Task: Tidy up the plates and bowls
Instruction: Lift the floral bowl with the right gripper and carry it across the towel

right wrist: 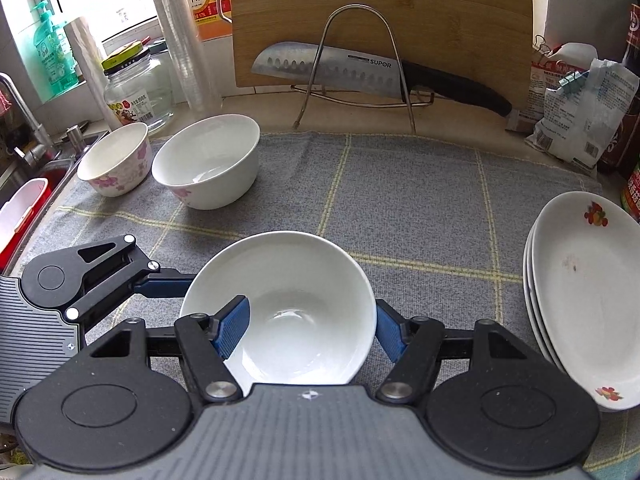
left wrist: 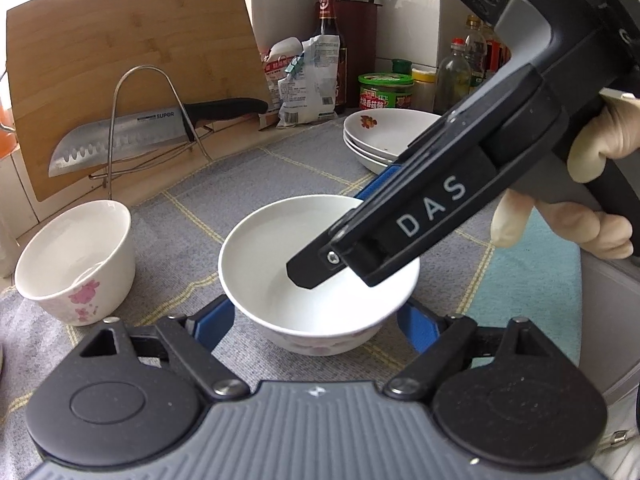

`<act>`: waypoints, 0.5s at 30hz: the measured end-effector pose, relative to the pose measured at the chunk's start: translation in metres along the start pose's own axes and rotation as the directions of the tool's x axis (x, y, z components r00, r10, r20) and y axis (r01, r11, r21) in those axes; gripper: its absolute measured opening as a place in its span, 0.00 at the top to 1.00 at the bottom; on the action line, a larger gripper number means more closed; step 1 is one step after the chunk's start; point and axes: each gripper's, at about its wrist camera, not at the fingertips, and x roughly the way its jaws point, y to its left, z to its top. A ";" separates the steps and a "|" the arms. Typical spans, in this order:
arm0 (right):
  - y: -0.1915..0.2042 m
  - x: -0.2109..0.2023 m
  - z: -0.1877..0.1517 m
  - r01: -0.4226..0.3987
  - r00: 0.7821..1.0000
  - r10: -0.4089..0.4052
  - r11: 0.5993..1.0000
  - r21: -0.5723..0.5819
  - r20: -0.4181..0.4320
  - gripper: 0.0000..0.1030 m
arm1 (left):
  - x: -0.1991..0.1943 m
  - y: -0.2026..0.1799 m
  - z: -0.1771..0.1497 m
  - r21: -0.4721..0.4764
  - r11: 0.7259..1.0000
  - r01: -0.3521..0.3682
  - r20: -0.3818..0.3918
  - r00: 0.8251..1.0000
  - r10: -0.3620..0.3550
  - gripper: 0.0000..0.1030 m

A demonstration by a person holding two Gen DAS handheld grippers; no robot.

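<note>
A white bowl (left wrist: 316, 276) with pink flowers stands on the grey checked cloth, between both grippers; it also shows in the right wrist view (right wrist: 288, 312). My left gripper (left wrist: 316, 320) is open, its blue fingers wide on either side of the bowl. My right gripper (right wrist: 308, 330) is open, with one blue finger (right wrist: 232, 330) inside the bowl and the other finger (right wrist: 390, 332) outside its wall. Two more flowered bowls (right wrist: 208, 160) (right wrist: 116, 158) stand at the far left. A stack of white plates (right wrist: 588, 292) lies at the right.
A bamboo cutting board (right wrist: 380, 20) leans at the back behind a wire rack holding a knife (right wrist: 360, 72). Bags and bottles (right wrist: 580, 112) crowd the back right. A glass jar (right wrist: 136, 88) and the sink (right wrist: 40, 168) are at the left.
</note>
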 end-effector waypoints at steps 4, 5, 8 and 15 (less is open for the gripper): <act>0.003 -0.006 -0.001 0.017 0.999 -0.017 1.000 -0.015 0.031 0.03 | -0.008 0.003 0.001 -0.031 0.999 0.018 0.028 0.999 -0.017 0.01; 0.002 -0.007 -0.001 0.019 0.999 -0.018 1.000 -0.013 0.037 0.02 | -0.010 0.004 0.000 -0.038 0.999 0.015 0.027 1.000 -0.014 0.01; 0.000 -0.011 0.001 0.015 0.999 -0.015 1.000 0.003 0.048 0.02 | -0.017 0.003 -0.003 -0.055 0.998 0.003 0.023 1.000 -0.001 0.01; 0.006 -0.019 0.006 0.014 0.998 -0.014 1.000 -0.002 0.068 0.00 | -0.037 0.008 -0.010 -0.108 0.991 -0.079 0.009 0.997 0.080 0.01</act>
